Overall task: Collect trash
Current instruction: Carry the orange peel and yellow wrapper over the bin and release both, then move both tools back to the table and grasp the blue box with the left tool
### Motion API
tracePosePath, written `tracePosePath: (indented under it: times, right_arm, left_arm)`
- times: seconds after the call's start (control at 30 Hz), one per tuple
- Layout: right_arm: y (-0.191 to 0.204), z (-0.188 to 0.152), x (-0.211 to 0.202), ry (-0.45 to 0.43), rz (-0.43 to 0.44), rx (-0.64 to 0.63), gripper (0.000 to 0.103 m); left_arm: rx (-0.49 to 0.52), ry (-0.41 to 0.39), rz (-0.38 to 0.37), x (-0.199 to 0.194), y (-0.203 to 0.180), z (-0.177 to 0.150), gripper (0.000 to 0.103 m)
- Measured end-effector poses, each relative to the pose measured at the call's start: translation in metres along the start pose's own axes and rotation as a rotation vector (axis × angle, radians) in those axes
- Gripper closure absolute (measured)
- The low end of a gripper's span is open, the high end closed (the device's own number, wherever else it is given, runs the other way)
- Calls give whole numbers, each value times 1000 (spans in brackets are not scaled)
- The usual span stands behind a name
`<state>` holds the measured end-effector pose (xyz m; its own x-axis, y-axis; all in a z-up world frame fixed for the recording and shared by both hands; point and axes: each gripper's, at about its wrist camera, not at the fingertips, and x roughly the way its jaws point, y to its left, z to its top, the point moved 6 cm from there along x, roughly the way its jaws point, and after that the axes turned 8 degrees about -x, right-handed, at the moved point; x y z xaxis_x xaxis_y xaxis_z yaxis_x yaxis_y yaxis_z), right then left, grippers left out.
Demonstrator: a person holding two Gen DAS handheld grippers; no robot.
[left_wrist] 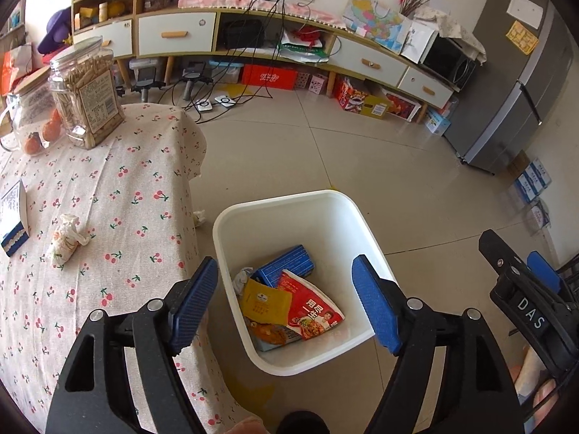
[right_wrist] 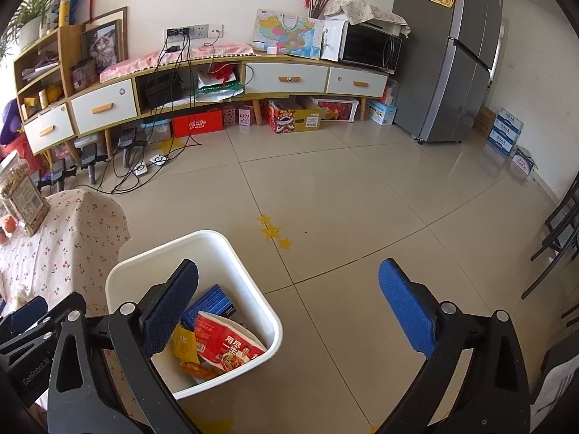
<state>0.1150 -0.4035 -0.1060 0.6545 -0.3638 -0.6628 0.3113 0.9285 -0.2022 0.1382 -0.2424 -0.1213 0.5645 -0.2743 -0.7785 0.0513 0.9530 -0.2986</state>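
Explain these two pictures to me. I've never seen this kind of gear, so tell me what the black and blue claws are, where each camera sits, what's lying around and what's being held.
The claws are two hand-held grippers, one in each of a person's hands. Each picture comes from a camera mounted on one gripper, looking along its blue fingers.

The left gripper is open over a white bin that stands on the floor beside a cloth-covered table. The right gripper is open too. Neither holds anything.

In the bin lie a red packet, a yellow packet and a blue box. A crumpled wrapper lies on the table, with a snack jar further back.
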Motion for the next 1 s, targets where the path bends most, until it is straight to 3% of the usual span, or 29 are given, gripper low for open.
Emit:
tracePosePath:
  times: [0.27,1.0]
  right_arm:
    - [35,5,-12,-22,36,-49,7]
    - [162,25,-27,-43,192,-163,7]
  left_arm:
    - [-16,-75,98,-24,32,14,25]
    - [-179,-104,314,-50,172,37,24]
